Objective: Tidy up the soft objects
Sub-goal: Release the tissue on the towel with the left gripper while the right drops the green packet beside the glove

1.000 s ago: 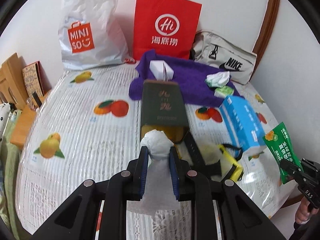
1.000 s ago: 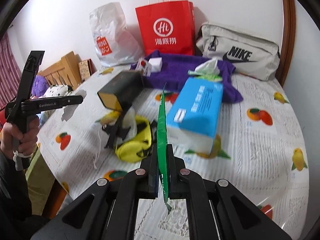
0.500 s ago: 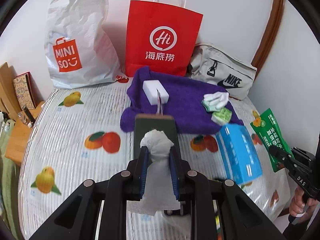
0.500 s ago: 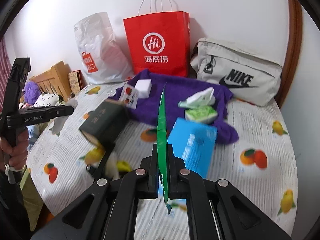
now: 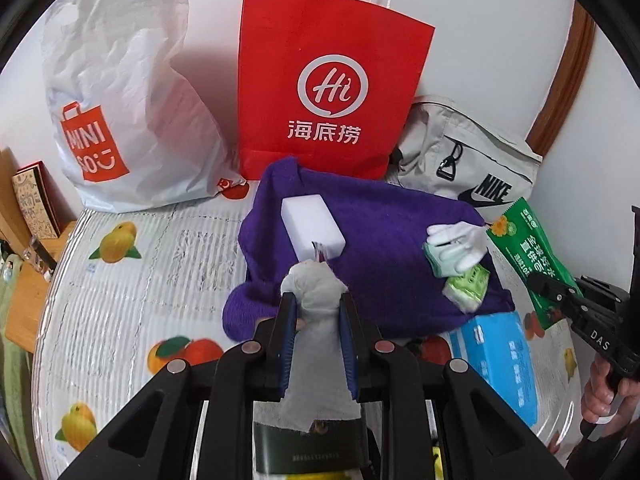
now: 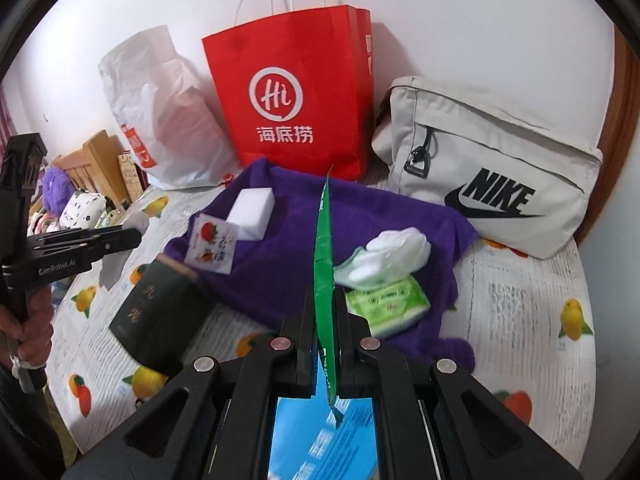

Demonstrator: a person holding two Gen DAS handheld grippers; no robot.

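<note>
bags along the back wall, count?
3. White plastic bag on the left, red paper bag in the middle, grey Nike bag on the right. Anything behind them is hidden.

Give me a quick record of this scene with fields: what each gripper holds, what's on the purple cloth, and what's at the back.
left gripper: shut on white tissue
right gripper: shut on green packet
on purple cloth: white block, small fruit-print packet, green tissue pack
at back: red paper bag, white plastic bag, grey bag
</note>
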